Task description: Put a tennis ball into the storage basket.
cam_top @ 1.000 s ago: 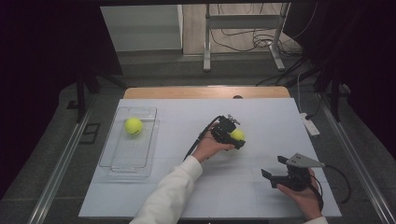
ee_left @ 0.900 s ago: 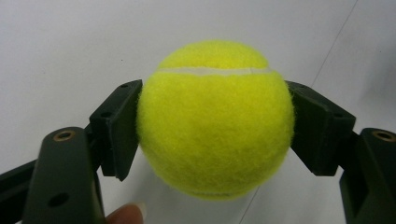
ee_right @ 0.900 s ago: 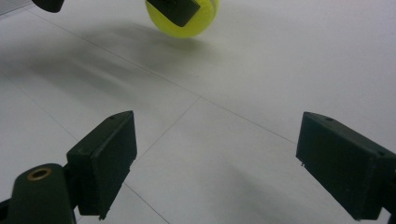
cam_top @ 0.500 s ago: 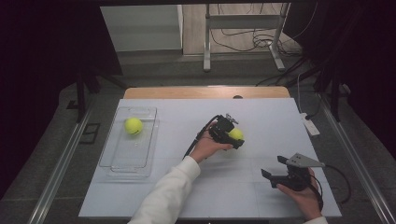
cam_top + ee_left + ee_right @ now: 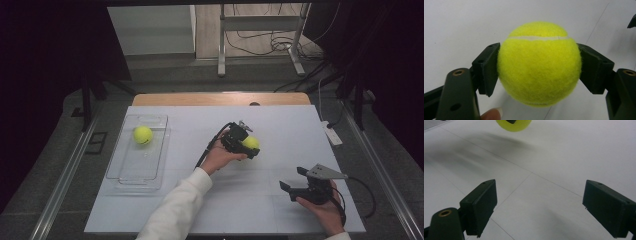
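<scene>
Seen from above, the left gripper (image 5: 248, 145) sits near the centre of the white tabletop (image 5: 260, 210), its two black jaws clamped on either side of a yellow tennis ball (image 5: 251, 142). At about four o'clock from it, the right gripper (image 5: 292, 180) rests with jaws spread wide and nothing between them. A second tennis ball (image 5: 143, 135) lies in a clear tray (image 5: 135, 175) at nine o'clock.

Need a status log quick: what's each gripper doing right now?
Left gripper: shut on the tennis ball.
Right gripper: open, nothing between its jaws.
</scene>
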Available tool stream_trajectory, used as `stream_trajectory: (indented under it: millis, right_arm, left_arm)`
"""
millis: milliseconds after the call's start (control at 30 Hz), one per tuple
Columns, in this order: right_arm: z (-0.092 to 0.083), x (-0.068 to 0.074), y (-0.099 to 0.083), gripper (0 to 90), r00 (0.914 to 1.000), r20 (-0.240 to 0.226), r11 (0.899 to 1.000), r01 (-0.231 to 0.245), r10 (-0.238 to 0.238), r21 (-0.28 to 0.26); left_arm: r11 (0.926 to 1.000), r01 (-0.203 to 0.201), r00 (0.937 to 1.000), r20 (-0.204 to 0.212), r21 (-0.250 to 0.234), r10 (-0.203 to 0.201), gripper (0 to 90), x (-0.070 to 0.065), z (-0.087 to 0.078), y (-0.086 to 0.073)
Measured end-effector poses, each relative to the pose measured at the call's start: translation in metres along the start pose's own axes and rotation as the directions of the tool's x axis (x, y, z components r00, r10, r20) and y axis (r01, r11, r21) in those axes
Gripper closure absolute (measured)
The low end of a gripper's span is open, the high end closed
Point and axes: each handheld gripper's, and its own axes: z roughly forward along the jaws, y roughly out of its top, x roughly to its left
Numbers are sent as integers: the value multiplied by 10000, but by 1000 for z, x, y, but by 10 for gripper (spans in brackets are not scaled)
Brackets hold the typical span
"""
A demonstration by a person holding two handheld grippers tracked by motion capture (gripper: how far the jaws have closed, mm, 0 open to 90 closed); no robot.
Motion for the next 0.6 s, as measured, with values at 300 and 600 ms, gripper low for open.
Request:
stream_trajectory:
  millis: [300, 600]
  right_arm:
    - [0, 1, 0, 129, 10000, 19, 10000, 17, -17, 6]
    - [0, 1, 0, 130, 10000, 46, 10000, 27, -27, 60]
  left_arm:
    - [9996, -54, 10000, -86, -261, 51, 268, 0, -13, 0]
    - [9979, 54, 9999, -119, -643, -62, 268, 0, -27, -2]
